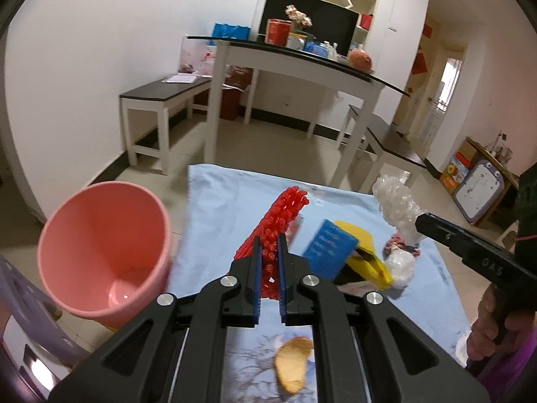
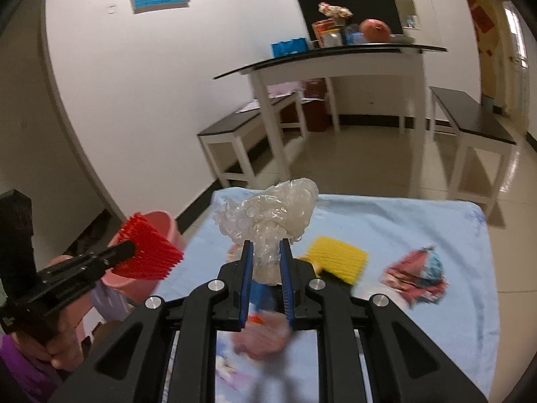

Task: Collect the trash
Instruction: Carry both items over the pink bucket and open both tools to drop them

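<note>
My left gripper (image 1: pixel 269 241) is shut on a red foam net sleeve (image 1: pixel 278 221) and holds it above the blue cloth (image 1: pixel 214 208). It shows in the right wrist view too (image 2: pixel 147 252), held near the pink bucket (image 2: pixel 161 221). The pink bucket (image 1: pixel 100 252) stands open at the left of the table. My right gripper (image 2: pixel 266 245) is shut on a crumpled clear plastic bag (image 2: pixel 272 215), lifted off the cloth; the bag also shows in the left wrist view (image 1: pixel 397 208).
On the cloth lie a blue and yellow sponge (image 1: pixel 332 248), a yellow net (image 2: pixel 337 258), a crumpled red and blue wrapper (image 2: pixel 416 275), a white wad (image 1: pixel 401 265) and a peel piece (image 1: pixel 293 364). A purple stool (image 1: pixel 30 315) stands left. White benches and a table (image 1: pixel 302 67) stand behind.
</note>
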